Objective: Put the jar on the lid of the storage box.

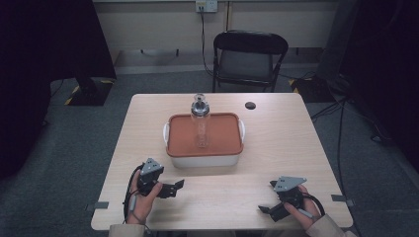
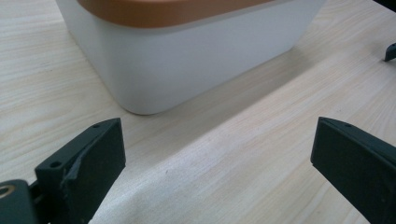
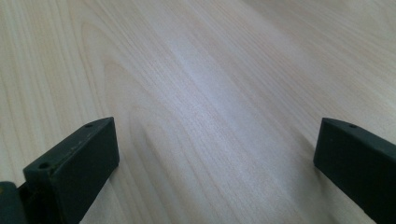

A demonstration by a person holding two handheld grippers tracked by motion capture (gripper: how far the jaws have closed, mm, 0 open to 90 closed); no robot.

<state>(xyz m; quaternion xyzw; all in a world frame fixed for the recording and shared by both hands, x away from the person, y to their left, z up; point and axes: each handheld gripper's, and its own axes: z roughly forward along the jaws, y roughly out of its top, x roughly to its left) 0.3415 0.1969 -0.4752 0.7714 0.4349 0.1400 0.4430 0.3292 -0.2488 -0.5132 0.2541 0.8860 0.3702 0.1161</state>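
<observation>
Pale wood surface (image 1: 276, 148), one white tub (image 1: 205, 160) with one orange lid (image 1: 183, 136) at centre. One clear glass bottle (image 1: 200, 126) lying flat on lid, long axis running near-to-far, metal-capped neck (image 1: 199, 107) pointing away toward far edge, overhanging lid's far rim. One small black disc (image 1: 250, 105) on far right of surface, well apart from tub. One black folding chair (image 1: 248, 59) behind. Two grippers, one per hand. Left gripper (image 1: 179, 186) near front-left edge, just below tub, aimed right and slightly up; fingers (image 2: 88, 161) spread wide, nothing between, tub corner near in left gripper view. Right gripper (image 1: 263, 210) near front-right edge, aimed left and toward person; fingers (image 3: 77, 163) spread wide over bare wood, pinching nothing. Both grippers well apart from bottle.
</observation>
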